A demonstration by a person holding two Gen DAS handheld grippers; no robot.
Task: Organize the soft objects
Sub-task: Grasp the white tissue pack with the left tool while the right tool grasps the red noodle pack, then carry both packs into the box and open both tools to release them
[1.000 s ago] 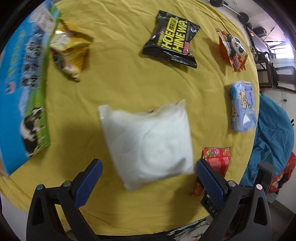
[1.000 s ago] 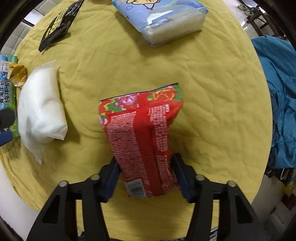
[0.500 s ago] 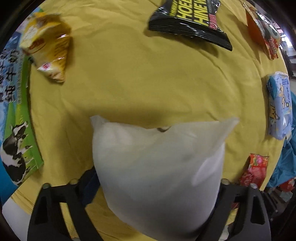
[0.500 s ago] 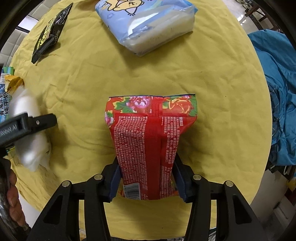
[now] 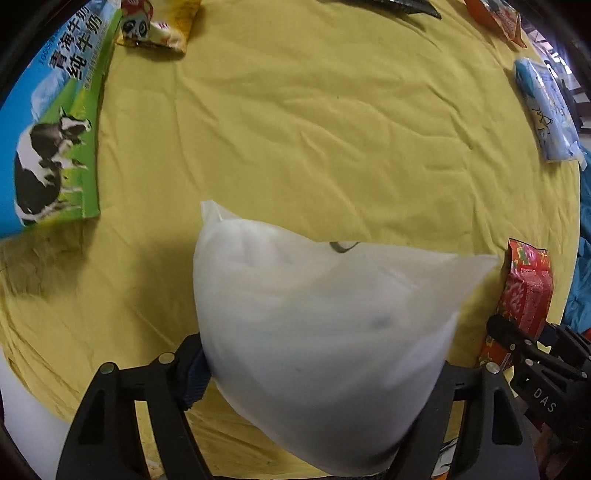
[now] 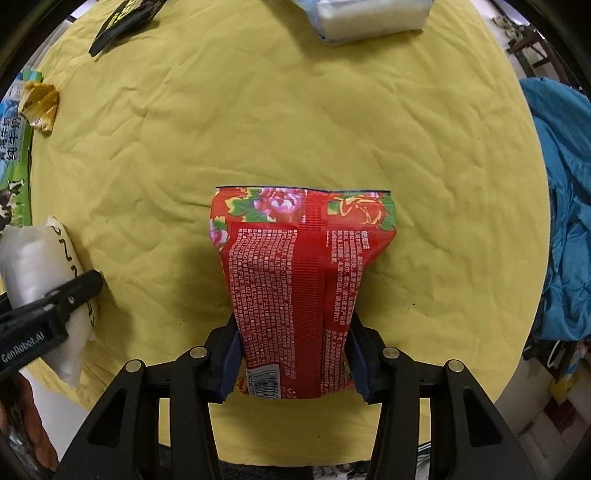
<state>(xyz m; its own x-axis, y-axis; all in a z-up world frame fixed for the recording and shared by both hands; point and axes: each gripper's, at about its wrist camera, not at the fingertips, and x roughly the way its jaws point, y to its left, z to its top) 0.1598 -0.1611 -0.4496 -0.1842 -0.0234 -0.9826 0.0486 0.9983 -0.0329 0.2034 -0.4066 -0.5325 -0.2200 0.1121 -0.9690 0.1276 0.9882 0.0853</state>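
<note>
Since a second ago the left claw (image 5: 317, 373) has clamped the white pouch (image 5: 325, 325), right claw (image 6: 293, 360) gripping the red packet (image 6: 299, 280); next, carry both toward the milk carton (image 5: 48, 125)

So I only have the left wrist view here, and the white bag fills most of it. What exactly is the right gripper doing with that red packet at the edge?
Observer: The right gripper is shut on the red floral packet, pinching its lower end; the flowered top edge points away from the camera.
Operator: Which face of it is up?
Observer: The back: a centre seam, small white print and a barcode near the fingers.
Operator: Anything ahead of it I can't see?
Observer: The tissue pack shows a clear side with white tissues, at the far edge of the yellow cloth.
Operator: And my own grip?
Observer: The left gripper's finger crosses the white bag.
</note>
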